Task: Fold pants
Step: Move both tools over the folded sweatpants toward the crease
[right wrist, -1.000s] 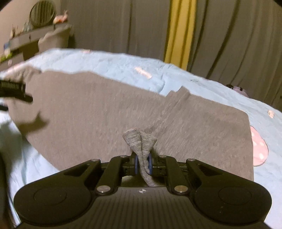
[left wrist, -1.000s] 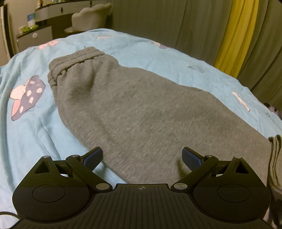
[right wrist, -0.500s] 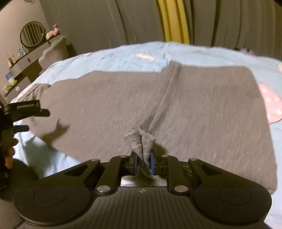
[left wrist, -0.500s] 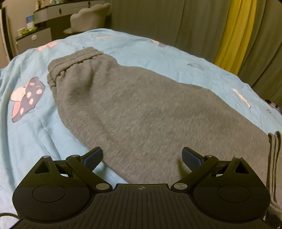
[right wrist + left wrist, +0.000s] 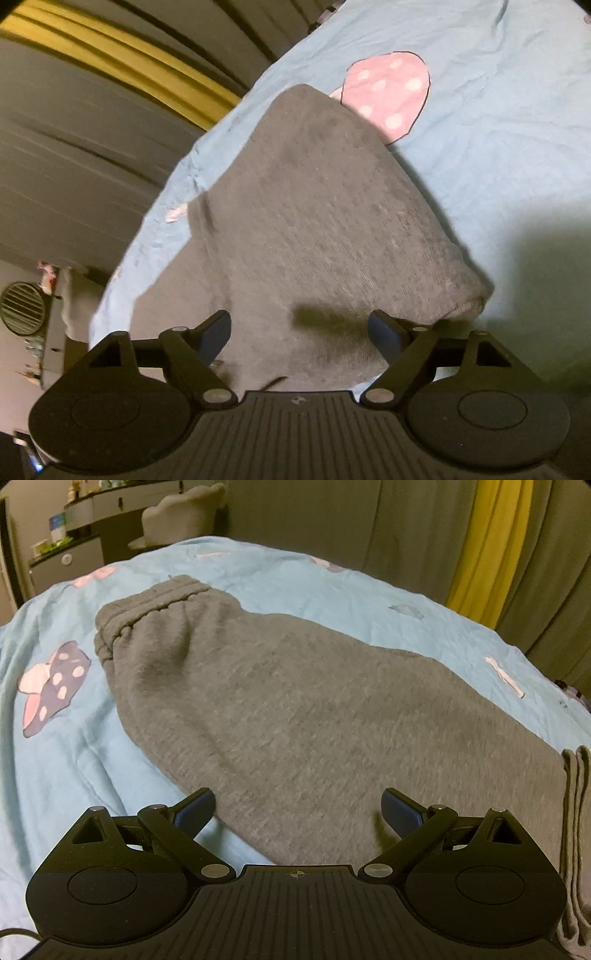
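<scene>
Grey sweatpants (image 5: 295, 701) lie flat on a light blue bedsheet (image 5: 55, 768), the elastic waistband (image 5: 147, 605) at the far left and a folded edge (image 5: 576, 812) at the right. My left gripper (image 5: 297, 808) hovers open over the near edge of the pants, nothing between its blue pads. In the right wrist view the scene is rolled sideways. The grey pants (image 5: 314, 221) spread ahead of my right gripper (image 5: 299, 330), whose jaws are opening wide. The cloth lies under them, not pinched.
The sheet carries a pink and navy bow print (image 5: 51, 686) and a pink dotted print (image 5: 388, 92). Grey and yellow curtains (image 5: 480, 542) hang behind the bed. A dresser with a chair (image 5: 184, 513) stands at the far left.
My right gripper let go of the pinched fold of grey cloth and opened wide. It also rolled sideways and shifted along the pants. The left gripper stayed put, open.
</scene>
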A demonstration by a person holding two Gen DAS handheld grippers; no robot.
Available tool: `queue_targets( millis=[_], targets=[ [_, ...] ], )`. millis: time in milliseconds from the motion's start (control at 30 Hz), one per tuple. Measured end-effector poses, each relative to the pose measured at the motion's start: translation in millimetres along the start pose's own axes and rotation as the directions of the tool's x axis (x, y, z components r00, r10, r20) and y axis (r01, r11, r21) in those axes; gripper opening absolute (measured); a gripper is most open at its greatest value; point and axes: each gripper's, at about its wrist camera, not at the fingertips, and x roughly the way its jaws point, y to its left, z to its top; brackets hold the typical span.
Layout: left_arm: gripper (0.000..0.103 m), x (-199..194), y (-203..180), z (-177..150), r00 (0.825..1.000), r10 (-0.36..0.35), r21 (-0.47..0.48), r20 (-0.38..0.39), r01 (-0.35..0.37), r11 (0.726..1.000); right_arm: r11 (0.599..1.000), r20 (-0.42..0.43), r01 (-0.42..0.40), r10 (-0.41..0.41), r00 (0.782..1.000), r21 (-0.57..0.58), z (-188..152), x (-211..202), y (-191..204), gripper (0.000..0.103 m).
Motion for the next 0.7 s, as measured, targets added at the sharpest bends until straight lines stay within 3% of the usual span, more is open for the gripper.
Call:
queue_targets(
  millis=[133,200,333,533,633,700],
  targets=[
    [0.100,2.2,-2.5,-0.3,1.000,0.003,0.013,-0.012,-0.002,1.000,0.996,0.058,-0.087,0.088,0.994,-0.024,-5.1,-14.6,-1.0,0.098],
    [0.100,3.9,-5.6,-0.7,1.000,0.011,0.030,-0.019,-0.011,0.999,0.992,0.042,-0.129,0.129,0.991,0.009,-1.5,-13.6,-7.5,0.098],
    [0.100,3.5,-9.2,-1.7,1.000,0.019,0.053,-0.020,-0.018,0.998,0.998,-0.039,-0.036,0.039,0.998,0.054,4.2,4.7,-11.0,0.098],
    [0.100,-1.3,-9.6,-2.3,1.000,0.015,0.049,-0.003,-0.014,0.999,0.989,0.022,-0.148,0.148,0.989,0.011,1.4,-4.8,-6.5,0.098],
    [0.100,-10.1,-13.4,-3.8,0.999,-0.006,0.072,0.038,0.003,0.997,0.991,0.060,-0.134,0.132,0.989,0.026,4.4,-9.9,-8.5,0.098],
    [0.100,-22.0,-17.0,-6.4,0.995,-0.069,0.114,0.077,0.060,0.992,0.993,0.072,-0.117,0.114,0.991,0.034,6.7,-11.4,-8.7,0.098]
  ],
)
